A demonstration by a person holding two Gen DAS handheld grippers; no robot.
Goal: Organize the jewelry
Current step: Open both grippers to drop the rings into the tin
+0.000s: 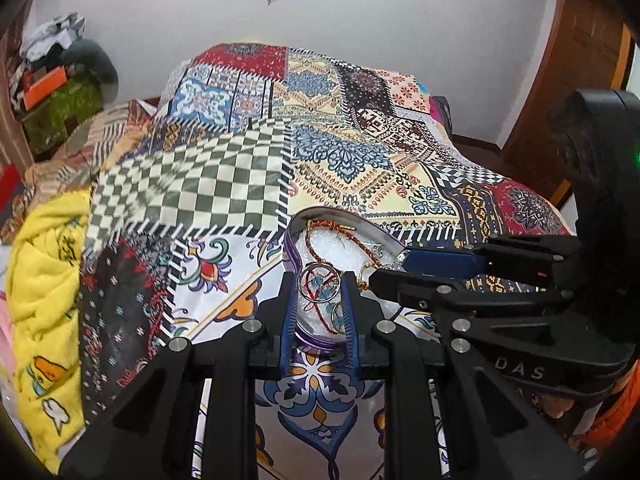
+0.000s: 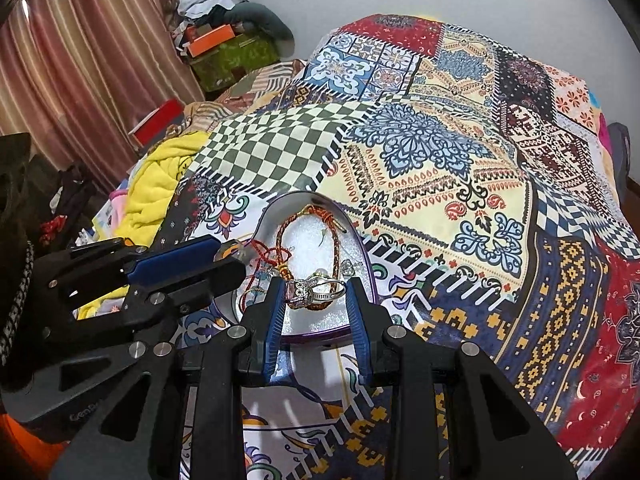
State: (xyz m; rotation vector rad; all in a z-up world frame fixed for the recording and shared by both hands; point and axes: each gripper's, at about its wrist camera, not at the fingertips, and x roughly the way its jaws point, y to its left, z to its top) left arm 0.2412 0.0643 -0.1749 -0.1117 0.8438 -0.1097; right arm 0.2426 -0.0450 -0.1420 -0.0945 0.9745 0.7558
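Rings and cords lie in the tin — on the bedspread, towel left.

A bed under a patchwork-print cover fills the room's middle. Behind it stands a plain white wall. Striped brownish curtains hang at one side, a wooden door at the other.

Both wrist views close, sharing tin
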